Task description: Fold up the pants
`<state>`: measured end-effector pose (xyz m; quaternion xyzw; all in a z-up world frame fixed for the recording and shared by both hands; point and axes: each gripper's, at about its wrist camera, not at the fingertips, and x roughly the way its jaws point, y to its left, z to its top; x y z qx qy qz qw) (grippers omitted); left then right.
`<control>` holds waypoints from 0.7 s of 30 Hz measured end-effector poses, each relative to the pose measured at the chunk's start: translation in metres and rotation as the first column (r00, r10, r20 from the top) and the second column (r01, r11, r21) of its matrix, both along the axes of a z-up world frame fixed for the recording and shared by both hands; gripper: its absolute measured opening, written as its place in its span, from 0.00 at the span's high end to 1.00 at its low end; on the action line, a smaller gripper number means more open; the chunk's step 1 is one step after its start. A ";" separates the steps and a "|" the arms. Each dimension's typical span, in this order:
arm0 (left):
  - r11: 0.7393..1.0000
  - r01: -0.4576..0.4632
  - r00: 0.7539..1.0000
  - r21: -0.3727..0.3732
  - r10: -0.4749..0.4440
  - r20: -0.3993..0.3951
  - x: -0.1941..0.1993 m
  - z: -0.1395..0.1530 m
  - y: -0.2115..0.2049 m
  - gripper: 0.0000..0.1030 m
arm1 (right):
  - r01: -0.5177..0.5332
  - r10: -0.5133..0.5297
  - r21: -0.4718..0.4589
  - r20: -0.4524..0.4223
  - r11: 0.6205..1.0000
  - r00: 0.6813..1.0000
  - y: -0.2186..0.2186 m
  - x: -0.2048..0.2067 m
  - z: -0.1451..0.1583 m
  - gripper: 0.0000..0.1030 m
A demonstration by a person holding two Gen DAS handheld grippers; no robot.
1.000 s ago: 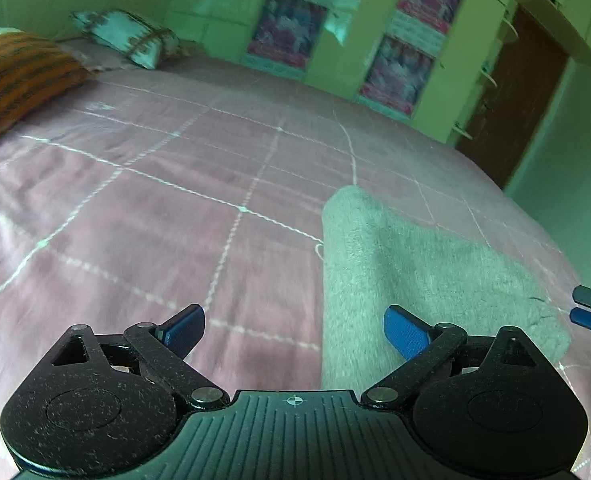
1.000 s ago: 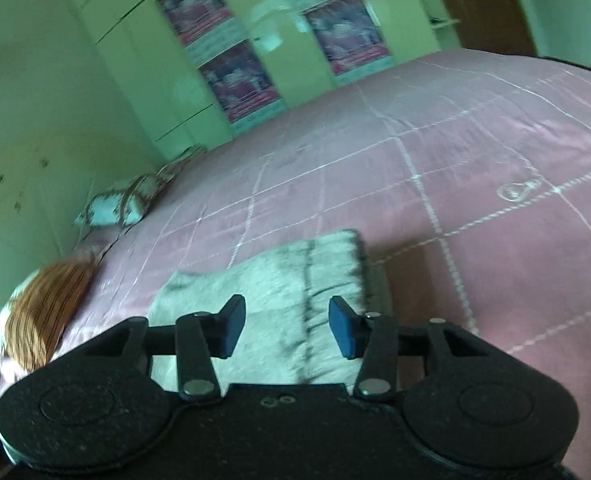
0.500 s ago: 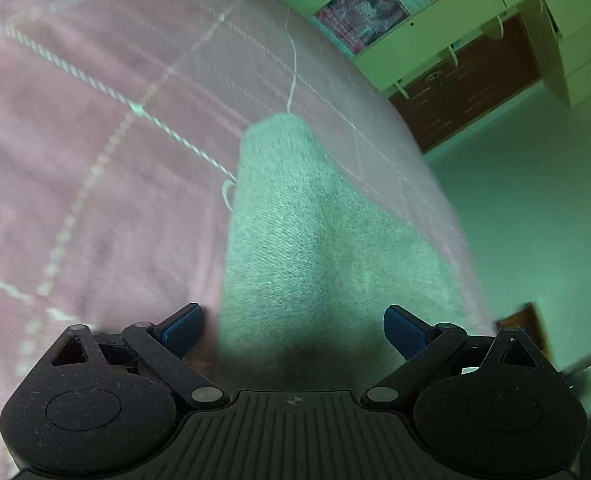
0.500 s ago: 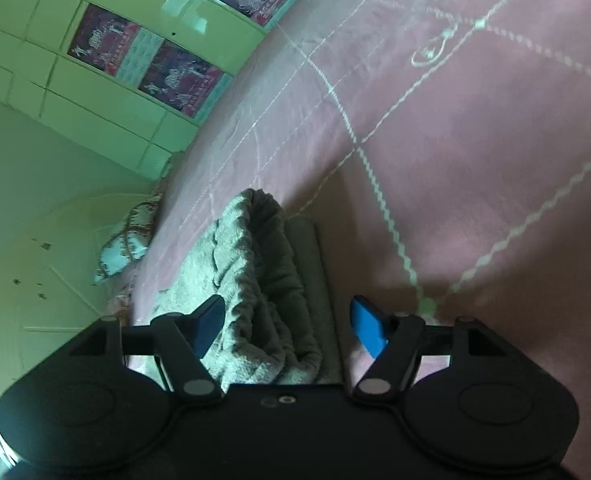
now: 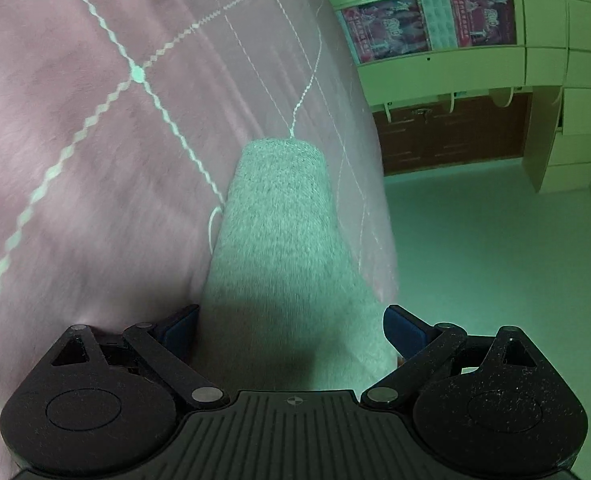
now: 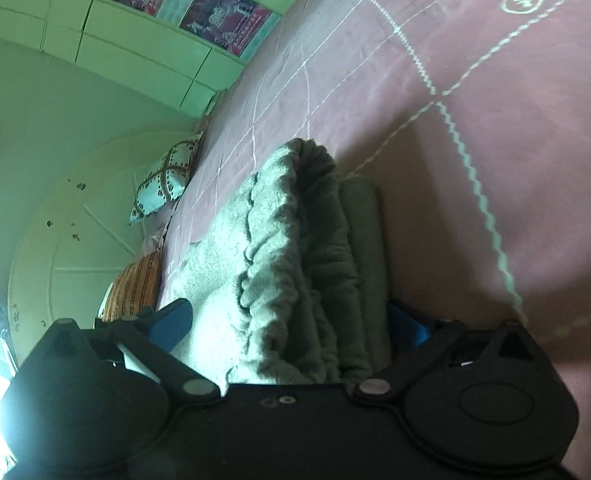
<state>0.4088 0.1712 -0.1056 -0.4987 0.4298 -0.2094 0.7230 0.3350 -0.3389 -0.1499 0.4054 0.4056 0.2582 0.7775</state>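
The grey fleece pants [image 5: 279,240] lie folded on the pink bedspread [image 5: 75,140]. My left gripper [image 5: 291,330] is open, its blue pads on either side of the folded edge, which runs between them. In the right wrist view the gathered elastic waistband end of the pants [image 6: 291,264] sits between the open jaws of my right gripper [image 6: 291,326]. The folded layers show stacked at this end. Neither gripper is closed on the cloth.
The bed edge [image 5: 379,216] drops to a green floor [image 5: 495,260] right of the pants. A wooden door [image 5: 451,132] and cabinets with posters [image 5: 427,24] stand beyond. A patterned pillow [image 6: 163,180] and an orange striped cushion [image 6: 135,288] lie at the bed's far end.
Both grippers have tilted down and moved in close over the pants. Each open gripper now straddles an end of the folded cloth.
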 end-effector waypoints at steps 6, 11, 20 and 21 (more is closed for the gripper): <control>0.989 -0.016 0.999 0.149 0.022 -0.037 0.020 0.000 -0.028 0.34 | -0.014 0.010 -0.090 -0.042 0.996 0.999 0.010 0.012 0.001 0.37; 0.970 0.010 0.998 0.244 0.005 -0.060 0.030 0.008 -0.040 0.54 | -0.032 0.028 -0.102 -0.040 0.994 0.999 0.011 0.009 0.004 0.39; 0.957 0.020 1.000 0.288 -0.014 -0.025 0.031 0.007 -0.058 0.51 | -0.030 0.027 -0.089 -0.041 0.996 0.999 0.010 0.007 0.005 0.35; 0.974 0.008 1.000 0.227 -0.002 -0.028 0.027 0.004 -0.050 0.51 | -0.030 0.027 -0.081 -0.044 0.996 0.999 0.010 0.008 0.006 0.35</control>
